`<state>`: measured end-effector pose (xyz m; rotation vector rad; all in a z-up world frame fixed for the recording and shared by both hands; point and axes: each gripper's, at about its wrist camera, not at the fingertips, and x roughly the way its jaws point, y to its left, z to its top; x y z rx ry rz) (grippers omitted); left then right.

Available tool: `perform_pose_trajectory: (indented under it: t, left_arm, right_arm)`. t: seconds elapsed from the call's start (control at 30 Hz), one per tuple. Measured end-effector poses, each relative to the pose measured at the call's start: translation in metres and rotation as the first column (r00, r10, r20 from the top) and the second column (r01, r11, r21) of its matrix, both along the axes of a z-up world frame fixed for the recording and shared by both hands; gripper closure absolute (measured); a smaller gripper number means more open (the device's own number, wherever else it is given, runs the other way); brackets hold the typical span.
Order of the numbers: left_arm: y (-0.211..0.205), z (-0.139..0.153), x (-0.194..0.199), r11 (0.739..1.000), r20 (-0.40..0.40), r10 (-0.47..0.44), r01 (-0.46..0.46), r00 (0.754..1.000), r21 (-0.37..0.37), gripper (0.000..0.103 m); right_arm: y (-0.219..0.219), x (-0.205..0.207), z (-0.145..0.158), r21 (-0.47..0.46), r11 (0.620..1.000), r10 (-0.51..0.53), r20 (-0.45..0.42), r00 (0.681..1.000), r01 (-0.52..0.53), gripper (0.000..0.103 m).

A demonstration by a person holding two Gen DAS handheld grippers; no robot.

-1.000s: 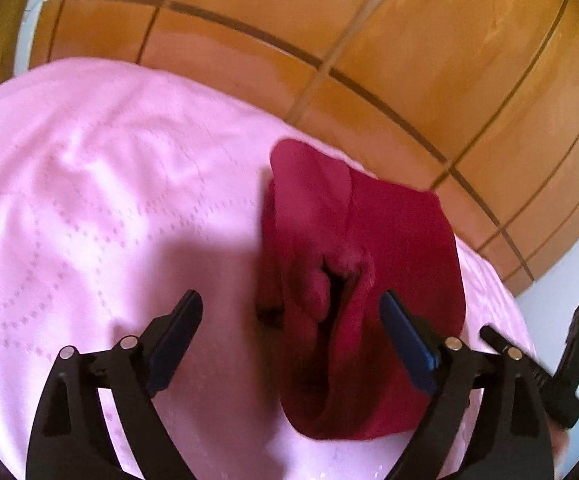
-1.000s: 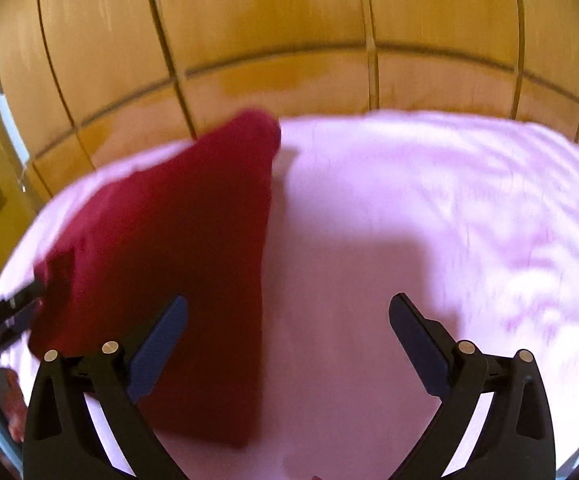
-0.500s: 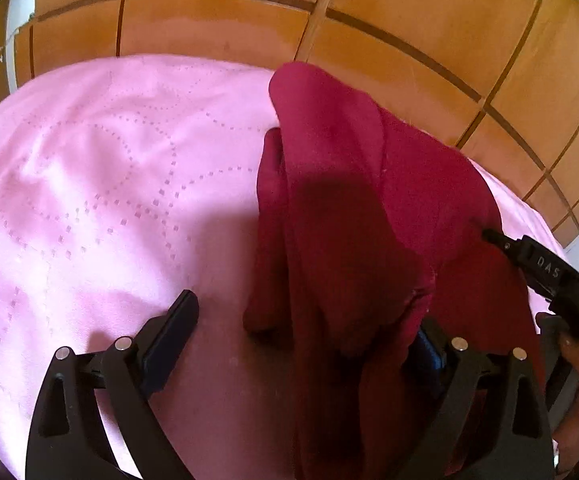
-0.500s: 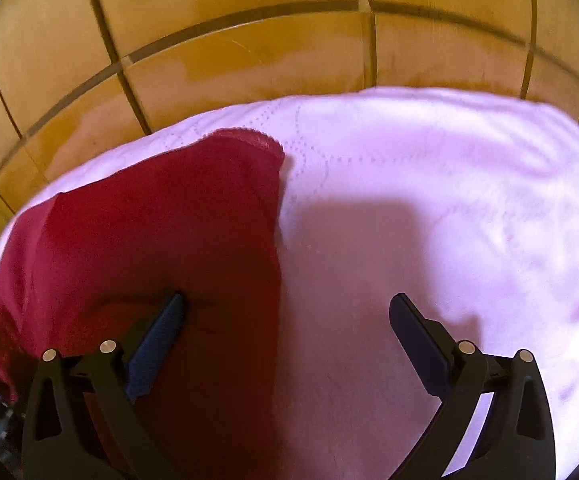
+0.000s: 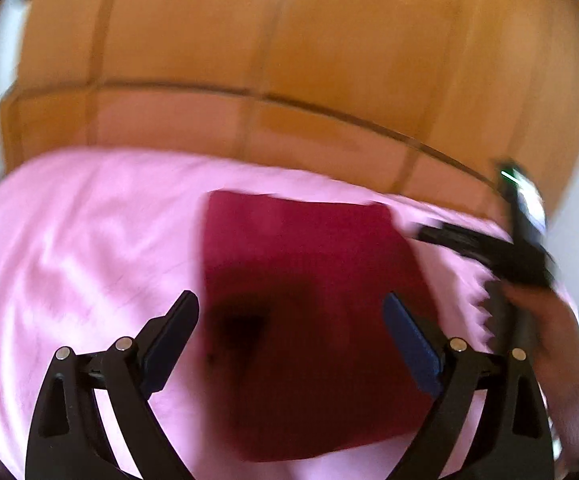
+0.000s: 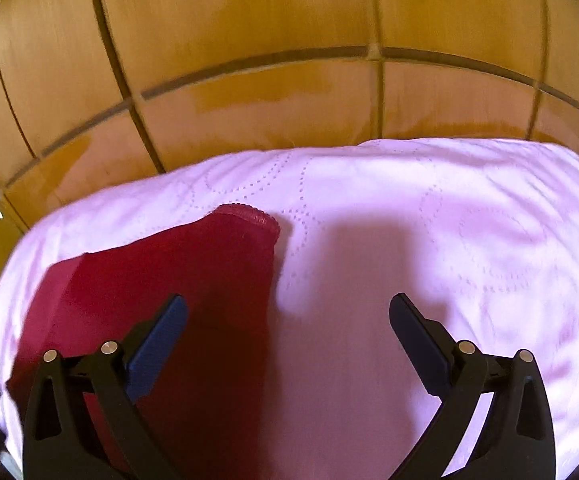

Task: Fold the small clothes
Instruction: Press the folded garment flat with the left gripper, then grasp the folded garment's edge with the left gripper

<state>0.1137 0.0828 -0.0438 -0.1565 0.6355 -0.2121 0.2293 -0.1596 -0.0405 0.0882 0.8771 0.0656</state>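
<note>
Left wrist view, blurred. Left gripper (image 5: pixel 291 312): fingers spread wide, nothing between them. Dark red garment (image 5: pixel 309 280): folded to a rough rectangle, lying flat on the pink quilted bedspread (image 5: pixel 69 248), below and ahead of the fingers. Right gripper (image 5: pixel 489 248): at right edge beside the garment, held by a hand (image 5: pixel 549 340); finger gap cannot be told here. Wooden panelled wall (image 5: pixel 289 60): behind.

Right wrist view. Right gripper (image 6: pixel 287 320): fingers wide apart, empty. Garment (image 6: pixel 189 272): under the left finger (image 6: pixel 157 340), scalloped hem (image 6: pixel 249 214) at far corner.
</note>
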Motion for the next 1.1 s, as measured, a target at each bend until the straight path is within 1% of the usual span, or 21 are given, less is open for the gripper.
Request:
perform_pose_trajectory:
  t: [0.07, 0.13, 0.2, 0.23, 0.27, 0.3, 0.33, 0.37, 0.43, 0.47, 0.5, 0.57, 0.63, 0.7, 0.73, 0.8, 0.83, 0.9, 1.0, 1.03, 1.1]
  left_arm:
    - [-0.024, -0.002, 0.001, 0.996, 0.006, -0.056, 0.055, 0.998, 0.065, 0.01]
    - [-0.053, -0.012, 0.004, 0.982, -0.014, -0.124, 0.125, 0.992, 0.14, 0.01]
    - [-0.073, -0.03, 0.009, 0.966, -0.059, -0.162, 0.17, 0.985, 0.194, 0.01]
    - [-0.082, -0.046, 0.014, 0.955, -0.109, -0.173, 0.194, 0.979, 0.223, 0.01]
    - [-0.087, -0.056, 0.014, 0.95, -0.131, -0.178, 0.205, 0.975, 0.237, 0.01]
    - [-0.091, -0.066, 0.011, 0.942, -0.12, -0.176, 0.203, 0.977, 0.266, 0.01]
    - [-0.092, -0.068, 0.008, 0.936, -0.099, -0.179, 0.2, 0.979, 0.29, 0.01]
    - [-0.093, -0.07, 0.004, 0.931, -0.093, -0.187, 0.207, 0.978, 0.301, 0.011]
    - [-0.089, -0.071, 0.001, 0.936, -0.101, -0.196, 0.217, 0.975, 0.278, 0.012]
    - [-0.087, -0.071, 0.0, 0.938, -0.102, -0.201, 0.221, 0.974, 0.268, 0.012]
    - [-0.088, -0.071, -0.001, 0.937, -0.098, -0.204, 0.224, 0.974, 0.268, 0.011]
    - [-0.09, -0.069, -0.002, 0.935, -0.091, -0.211, 0.228, 0.973, 0.271, 0.011]
    - [-0.087, -0.063, -0.002, 0.937, -0.094, -0.228, 0.244, 0.969, 0.251, 0.012]
    - [-0.077, -0.048, -0.005, 0.941, -0.077, -0.242, 0.254, 0.967, 0.223, 0.011]
    - [-0.073, -0.043, -0.004, 0.945, -0.061, -0.234, 0.242, 0.97, 0.22, 0.011]
    - [-0.058, -0.032, 0.0, 0.956, -0.024, -0.191, 0.192, 0.981, 0.223, 0.011]
    - [-0.045, -0.024, 0.004, 0.966, -0.01, -0.156, 0.155, 0.988, 0.206, 0.011]
    - [-0.026, -0.02, 0.015, 0.981, -0.018, -0.114, 0.116, 0.993, 0.158, 0.011]
    - [-0.006, -0.022, 0.034, 0.991, -0.046, -0.059, 0.064, 0.997, 0.117, 0.011]
    - [0.002, -0.022, 0.04, 0.995, -0.052, -0.031, 0.035, 0.998, 0.097, 0.011]
    - [0.012, -0.023, 0.049, 0.999, -0.065, -0.011, 0.014, 0.998, 0.052, 0.011]
  right_arm:
    - [0.007, 0.016, -0.01, -0.037, 0.999, 0.023, -0.069, 0.997, -0.026, 0.003]
    - [0.008, 0.023, -0.015, -0.054, 0.998, 0.02, -0.084, 0.996, -0.025, 0.003]
    - [0.008, 0.032, -0.023, -0.083, 0.996, 0.016, -0.105, 0.994, -0.025, 0.003]
    - [0.006, 0.035, -0.027, -0.104, 0.994, 0.017, -0.117, 0.993, -0.029, 0.003]
    - [0.006, 0.037, -0.031, -0.131, 0.991, 0.011, -0.123, 0.992, -0.027, 0.003]
    - [0.006, 0.038, -0.035, -0.167, 0.986, -0.002, -0.125, 0.992, -0.019, 0.003]
    - [0.004, 0.04, -0.039, -0.199, 0.98, -0.014, -0.127, 0.992, -0.012, 0.003]
    - [0.001, 0.043, -0.045, -0.193, 0.981, -0.017, -0.136, 0.99, -0.009, 0.003]
    - [-0.009, 0.046, -0.056, -0.119, 0.992, -0.045, -0.148, 0.988, 0.028, 0.003]
    - [-0.013, 0.045, -0.059, -0.104, 0.994, -0.052, -0.14, 0.989, 0.038, 0.003]
    - [-0.012, 0.043, -0.061, -0.108, 0.993, -0.052, -0.113, 0.992, 0.04, 0.003]
    - [-0.011, 0.04, -0.06, -0.103, 0.993, -0.058, -0.081, 0.995, 0.049, 0.003]
    - [-0.017, 0.039, -0.058, -0.056, 0.997, -0.065, -0.073, 0.995, 0.061, 0.003]
    - [-0.028, 0.03, -0.049, -0.01, 0.996, -0.094, -0.074, 0.993, 0.093, 0.003]
    - [-0.033, 0.024, -0.044, 0.009, 0.994, -0.109, -0.065, 0.992, 0.11, 0.003]
    - [-0.043, 0.001, -0.032, 0.071, 0.99, -0.122, -0.017, 0.992, 0.123, 0.003]
    - [-0.045, -0.01, -0.028, 0.086, 0.989, -0.12, 0.001, 0.993, 0.12, 0.003]
    - [-0.042, -0.031, -0.021, 0.102, 0.99, -0.096, 0.02, 0.995, 0.094, 0.003]
    - [-0.032, -0.054, -0.023, 0.12, 0.992, -0.042, 0.0, 0.999, 0.042, 0.003]
    - [-0.027, -0.061, -0.025, 0.118, 0.993, -0.029, -0.007, 1.0, 0.029, 0.003]
    - [-0.02, -0.067, -0.031, 0.095, 0.995, -0.028, -0.008, 1.0, 0.028, 0.003]
